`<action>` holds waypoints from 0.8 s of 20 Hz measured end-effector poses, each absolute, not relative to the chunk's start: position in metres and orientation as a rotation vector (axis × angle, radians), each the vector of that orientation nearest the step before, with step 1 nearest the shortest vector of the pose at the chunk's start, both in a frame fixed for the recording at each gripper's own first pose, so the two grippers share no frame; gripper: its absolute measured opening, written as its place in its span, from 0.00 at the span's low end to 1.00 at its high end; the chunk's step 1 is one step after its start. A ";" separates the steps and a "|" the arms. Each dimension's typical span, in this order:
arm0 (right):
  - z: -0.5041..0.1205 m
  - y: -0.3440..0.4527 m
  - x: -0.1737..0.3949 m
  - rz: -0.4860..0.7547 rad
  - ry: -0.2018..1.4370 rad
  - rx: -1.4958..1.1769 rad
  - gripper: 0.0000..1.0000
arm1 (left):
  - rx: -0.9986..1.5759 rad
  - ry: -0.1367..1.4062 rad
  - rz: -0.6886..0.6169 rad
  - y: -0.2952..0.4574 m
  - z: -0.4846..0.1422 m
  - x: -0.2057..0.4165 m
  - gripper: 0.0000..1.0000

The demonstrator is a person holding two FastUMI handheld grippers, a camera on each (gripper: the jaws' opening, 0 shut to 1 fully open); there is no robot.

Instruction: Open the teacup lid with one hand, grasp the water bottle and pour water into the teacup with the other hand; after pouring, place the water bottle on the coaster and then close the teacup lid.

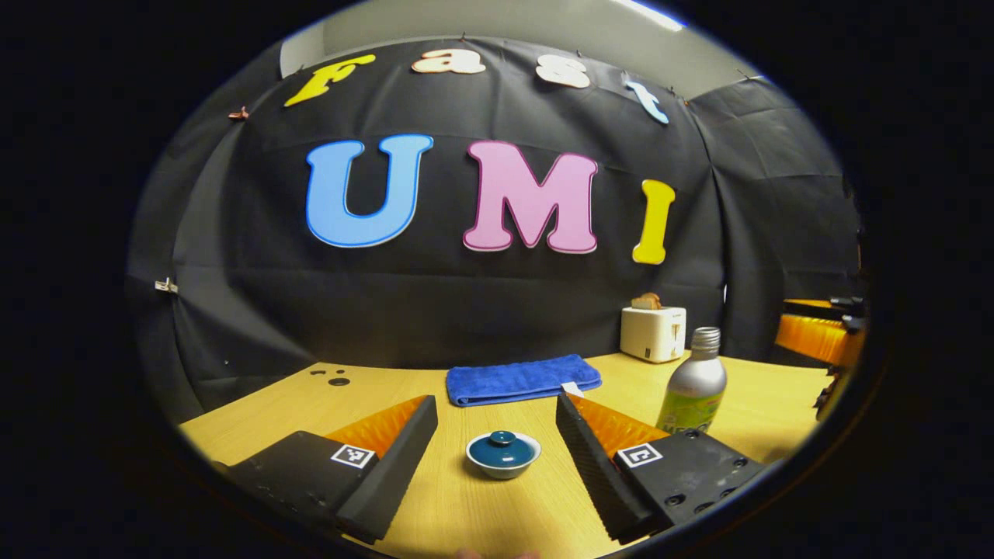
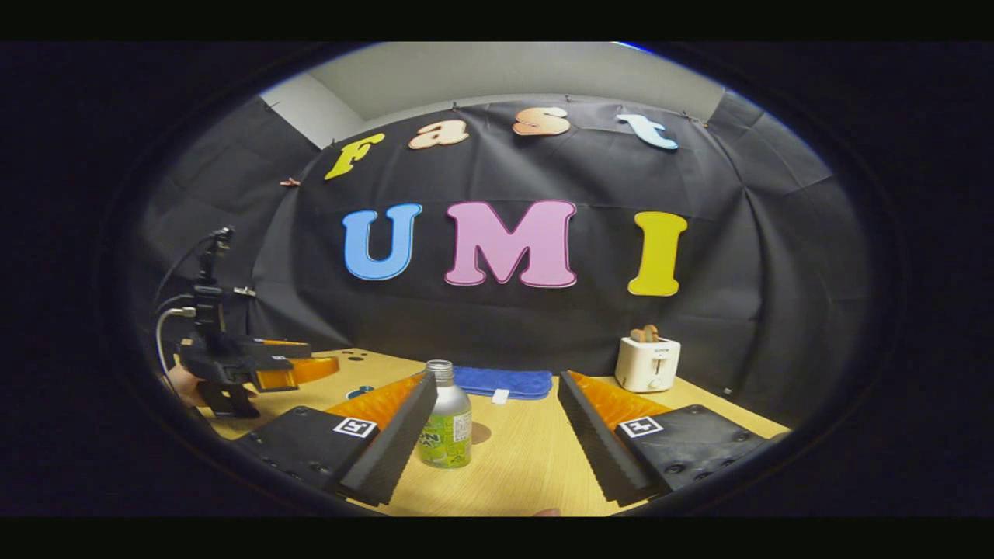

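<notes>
Teacup [image 1: 503, 456] sits low on the wooden table [image 1: 481, 512], blue lid [image 1: 501, 446] still on, centred between the spread, empty fingers of the left gripper [image 1: 497, 442]; it looks like glazed ceramic, so probably brittle and slick, and the small knob on top of the lid seems the only sound place to pinch. Water bottle [image 2: 445, 418] stands upright near the left finger of the right gripper [image 2: 494, 435], which is also released and holds nothing. Its metal body looks smooth, and the mid-body below the shoulder should give the firmest hold; fill and weight cannot be judged.
</notes>
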State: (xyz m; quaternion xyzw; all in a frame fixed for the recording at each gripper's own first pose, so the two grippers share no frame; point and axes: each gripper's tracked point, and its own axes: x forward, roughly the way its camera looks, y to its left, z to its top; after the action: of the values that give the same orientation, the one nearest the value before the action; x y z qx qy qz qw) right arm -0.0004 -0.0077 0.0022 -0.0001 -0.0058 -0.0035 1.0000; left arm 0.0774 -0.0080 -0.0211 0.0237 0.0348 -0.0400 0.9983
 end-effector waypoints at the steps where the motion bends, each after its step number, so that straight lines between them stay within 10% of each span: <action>1: 0.003 -0.009 0.000 -0.009 -0.012 0.002 0.97 | 0.054 0.098 -0.089 -0.009 -0.029 0.088 0.97; 16: 0.000 -0.021 0.001 -0.016 0.000 0.039 0.96 | 0.060 0.336 -0.109 -0.008 -0.098 0.155 0.66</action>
State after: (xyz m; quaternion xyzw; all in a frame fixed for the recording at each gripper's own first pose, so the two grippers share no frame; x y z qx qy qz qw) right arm 0.0011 -0.0211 -0.0002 0.0197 -0.0001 -0.0080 0.9998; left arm 0.1554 -0.0081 -0.0978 0.0301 0.1673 -0.0540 0.9840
